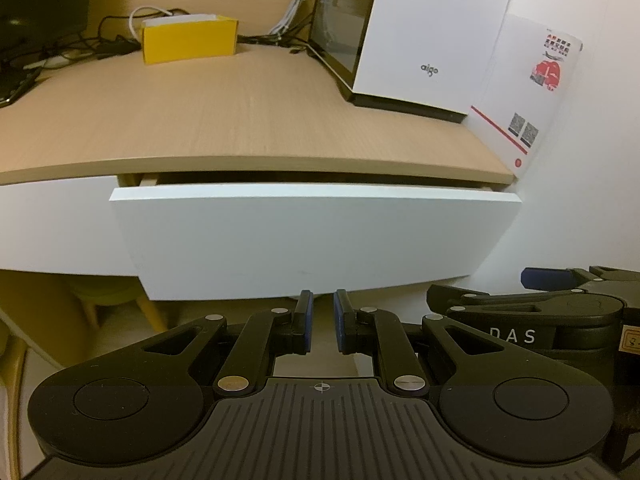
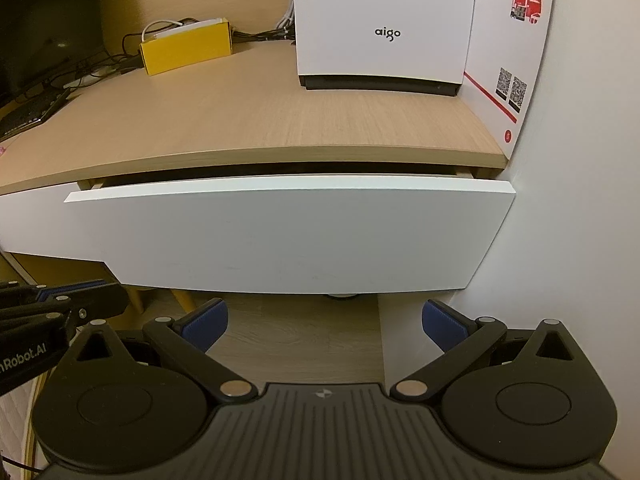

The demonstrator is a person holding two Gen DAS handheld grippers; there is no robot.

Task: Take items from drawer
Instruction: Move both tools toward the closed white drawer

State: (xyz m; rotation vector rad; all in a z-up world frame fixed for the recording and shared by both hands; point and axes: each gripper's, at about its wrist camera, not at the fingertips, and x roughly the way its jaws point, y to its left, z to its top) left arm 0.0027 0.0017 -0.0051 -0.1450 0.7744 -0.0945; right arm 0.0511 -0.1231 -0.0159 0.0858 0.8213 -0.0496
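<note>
Wooden desk (image 2: 248, 120), white "aigo" box (image 2: 384, 20), left jaws narrowly parted, right jaws spread.

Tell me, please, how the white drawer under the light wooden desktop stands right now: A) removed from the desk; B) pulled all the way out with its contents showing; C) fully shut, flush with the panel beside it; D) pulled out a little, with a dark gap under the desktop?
D: the white drawer front stands forward of the neighbouring white panel, leaving a narrow dark gap below the light wooden desktop; no contents show.
</note>
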